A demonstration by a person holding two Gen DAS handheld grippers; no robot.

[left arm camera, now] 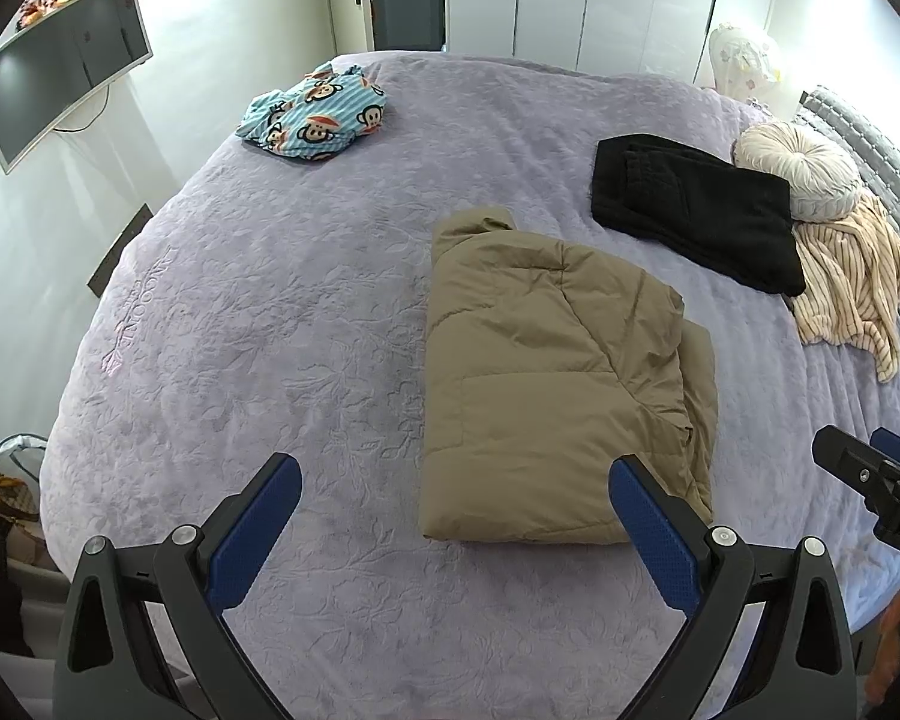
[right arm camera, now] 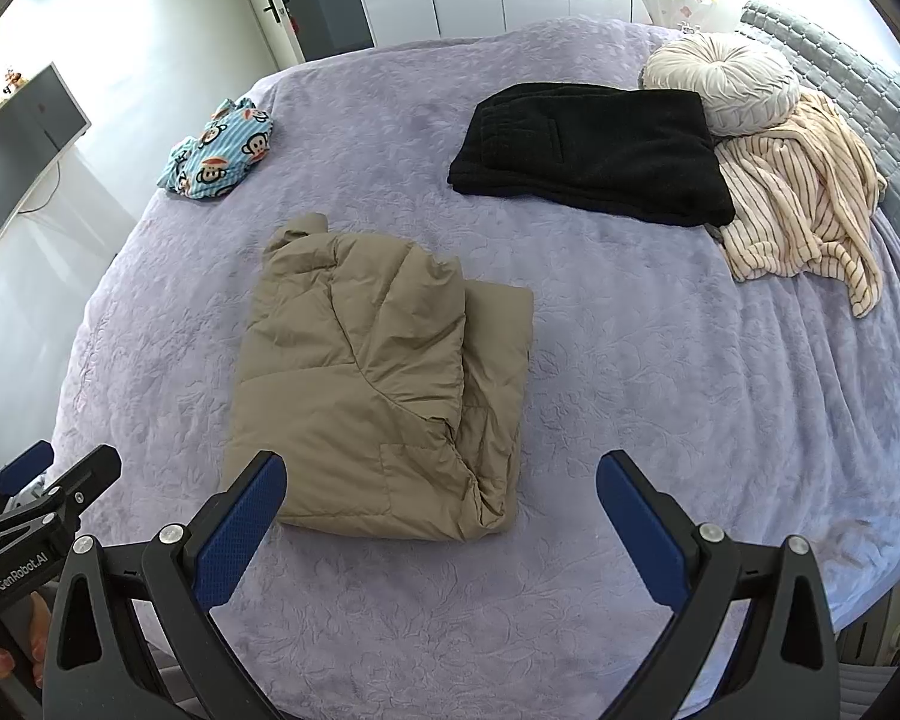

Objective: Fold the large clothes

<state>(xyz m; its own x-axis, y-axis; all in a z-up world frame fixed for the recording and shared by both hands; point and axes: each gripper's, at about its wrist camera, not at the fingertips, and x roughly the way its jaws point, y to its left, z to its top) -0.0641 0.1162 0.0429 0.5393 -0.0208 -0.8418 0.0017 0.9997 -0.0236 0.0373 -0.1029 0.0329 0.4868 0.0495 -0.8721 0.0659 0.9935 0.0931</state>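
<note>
A khaki padded jacket lies folded into a thick rectangle on the lilac bedspread. Both grippers hover above the near edge of the bed, clear of the cloth. My left gripper stands open with nothing between its blue pads, its right fingertip over the jacket's near right corner. My right gripper is open too and holds nothing, framing the jacket's near edge. Each gripper shows at the side of the other's view: the right gripper and the left gripper.
A folded black garment lies further back. A striped beige garment and a round cushion sit by the headboard. A blue monkey-print garment lies far left. A monitor hangs left.
</note>
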